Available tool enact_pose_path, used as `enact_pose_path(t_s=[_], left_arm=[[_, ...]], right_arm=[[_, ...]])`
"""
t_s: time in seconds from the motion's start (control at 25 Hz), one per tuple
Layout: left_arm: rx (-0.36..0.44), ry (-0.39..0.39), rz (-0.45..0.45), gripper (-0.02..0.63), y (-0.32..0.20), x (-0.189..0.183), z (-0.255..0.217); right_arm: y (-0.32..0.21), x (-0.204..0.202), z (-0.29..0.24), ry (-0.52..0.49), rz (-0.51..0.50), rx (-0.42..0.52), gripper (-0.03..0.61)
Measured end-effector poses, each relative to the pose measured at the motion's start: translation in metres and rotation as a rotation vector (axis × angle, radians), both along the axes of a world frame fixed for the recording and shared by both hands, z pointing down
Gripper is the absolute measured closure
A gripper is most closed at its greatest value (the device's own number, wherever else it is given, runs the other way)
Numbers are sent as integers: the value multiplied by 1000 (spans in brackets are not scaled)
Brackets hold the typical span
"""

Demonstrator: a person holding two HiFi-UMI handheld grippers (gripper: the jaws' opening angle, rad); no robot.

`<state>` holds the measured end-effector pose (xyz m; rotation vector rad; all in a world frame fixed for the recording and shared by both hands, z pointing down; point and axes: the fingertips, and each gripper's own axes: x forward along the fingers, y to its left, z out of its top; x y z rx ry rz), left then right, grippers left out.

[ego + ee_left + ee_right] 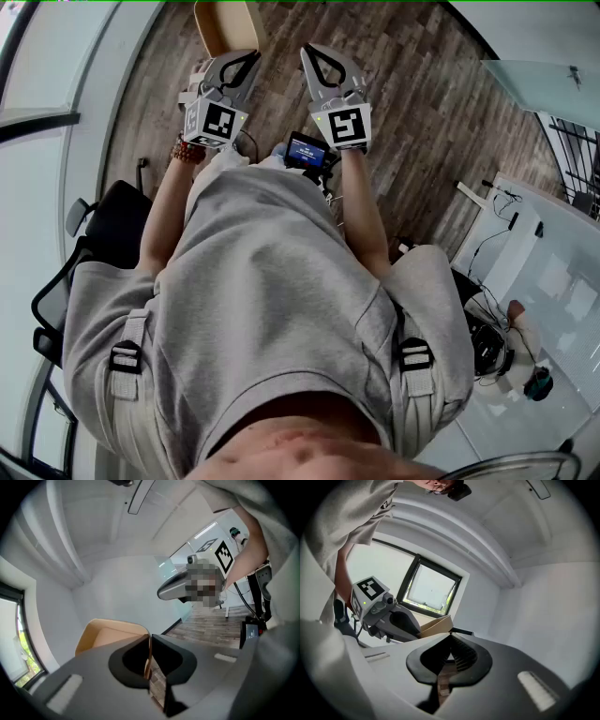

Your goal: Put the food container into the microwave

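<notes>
No food container and no microwave show in any view. I hold both grippers side by side in front of my body, over a wooden floor (412,122). My left gripper (251,58) is shut with nothing between its jaws; in the left gripper view the left gripper (150,641) has its tips meeting in front of a tan open box (110,634). My right gripper (314,52) is also shut and empty, and the right gripper (451,641) shows its jaws closed together in its own view. Each gripper's marker cube (217,122) faces up.
The tan box (225,23) stands on the floor just beyond the grippers. A black office chair (94,244) is at my left. White desks (553,281) with cables stand at the right. A small screen device (307,150) hangs at my waist. A window (431,590) is on the wall.
</notes>
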<state>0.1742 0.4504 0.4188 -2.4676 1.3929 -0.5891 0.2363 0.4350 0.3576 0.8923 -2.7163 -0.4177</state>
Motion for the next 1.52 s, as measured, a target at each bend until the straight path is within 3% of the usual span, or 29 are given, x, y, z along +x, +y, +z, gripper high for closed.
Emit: enact_pose_path(t_s=[0.44,0.64,0.92,1.16,1.52], left_arm=[[-2,-16,70,597,3,-61,-4],[-14,-22,84,597,-7,-75,-1],[1,-150,177,597,-40,-58,11],[-13,-206,201,597,-93,-53,29],[-18,-311,184,597,-173,-69,36]], right_arm=[[-19,-83,-9,19,11,-21,565],[-31,-94,-22,-58,21,-89,563],[-86,-96,-2,-152,21,-268,557],[-149,-123,18,-230,-62,-472,543],[-213,-154,52,-214,-277,-781,496]])
